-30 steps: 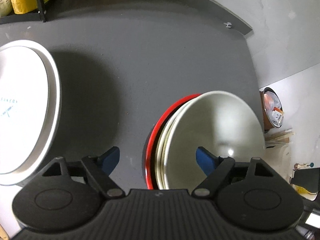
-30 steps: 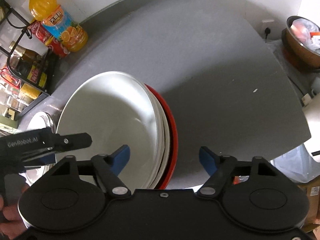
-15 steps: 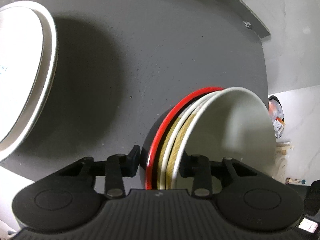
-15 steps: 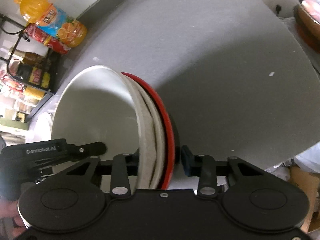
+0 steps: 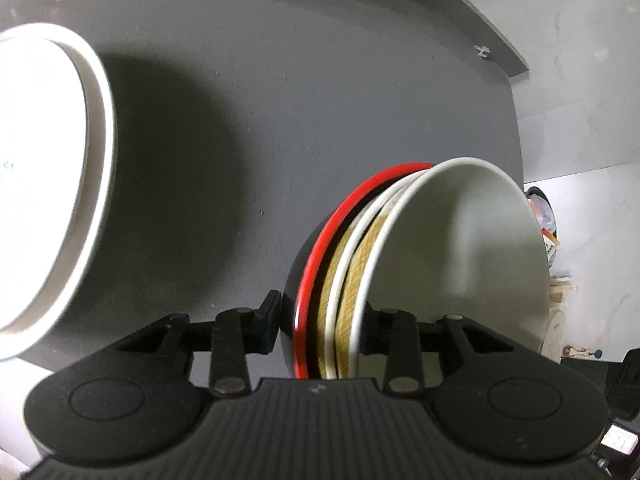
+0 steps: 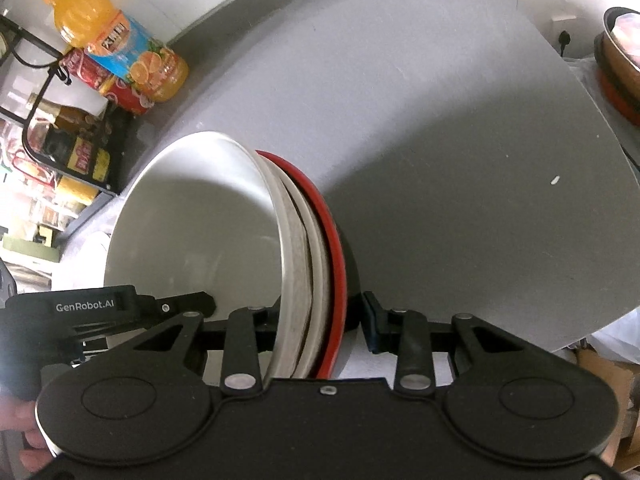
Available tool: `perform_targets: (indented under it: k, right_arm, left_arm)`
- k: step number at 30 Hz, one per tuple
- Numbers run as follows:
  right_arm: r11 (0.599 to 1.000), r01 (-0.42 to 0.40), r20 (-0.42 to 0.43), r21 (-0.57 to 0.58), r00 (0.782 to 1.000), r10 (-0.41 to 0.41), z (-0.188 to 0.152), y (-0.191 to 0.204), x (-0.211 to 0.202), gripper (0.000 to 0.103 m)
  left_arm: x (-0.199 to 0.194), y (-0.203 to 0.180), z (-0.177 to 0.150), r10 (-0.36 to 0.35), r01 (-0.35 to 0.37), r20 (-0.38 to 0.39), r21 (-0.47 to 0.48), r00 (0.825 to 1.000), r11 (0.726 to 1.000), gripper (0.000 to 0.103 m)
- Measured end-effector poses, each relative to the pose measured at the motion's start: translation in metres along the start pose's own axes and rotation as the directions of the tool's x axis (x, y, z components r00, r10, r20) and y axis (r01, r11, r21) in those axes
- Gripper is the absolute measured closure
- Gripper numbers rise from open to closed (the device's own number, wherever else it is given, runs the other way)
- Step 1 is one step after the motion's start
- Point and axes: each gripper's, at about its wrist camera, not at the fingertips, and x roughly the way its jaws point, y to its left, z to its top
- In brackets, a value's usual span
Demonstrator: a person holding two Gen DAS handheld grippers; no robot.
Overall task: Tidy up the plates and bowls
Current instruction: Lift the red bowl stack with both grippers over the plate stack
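A stack of nested bowls (image 5: 460, 248) (image 6: 192, 220) is held on edge over the grey counter: a cream bowl inside, pale patterned bowls under it, a black bowl with a red rim (image 5: 320, 248) (image 6: 334, 264) outermost. My left gripper (image 5: 320, 330) is shut across the stack's rims from one side. From the opposite side my right gripper (image 6: 320, 320) is shut on the same rims. The left gripper's body (image 6: 92, 312) shows in the right wrist view, reaching into the cream bowl.
A stack of white plates (image 5: 96, 168) lies at the left on the grey counter (image 5: 280, 100). An orange juice bottle (image 6: 116, 48), a red can and a wire rack of jars stand at the counter's back. A metal pot (image 6: 620, 52) sits beyond the counter's right edge.
Both grippers went from open around the bowl stack to shut on its rims. The stack now looks nearer and tilted more on edge.
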Motion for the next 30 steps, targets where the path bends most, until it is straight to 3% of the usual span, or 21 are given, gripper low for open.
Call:
perform_targets:
  k: [15,30]
  right_arm:
    - [0.999,-0.033,0.075,-0.006,0.997,0.033,-0.001,0.067,-0.021,0.070]
    - [0.997,-0.071,0.082,-0.043,0.994,0.074,-0.014,0.142,-0.006,0.070]
  left_arm:
    - [-0.069,0.026,0.028,-0.013,0.010,0.049,0.059,0.999,0.998,0.068]
    - [-0.124,0.094,0.048,-0.009,0.006,0.073,0.039,0.997,0.999,0.068]
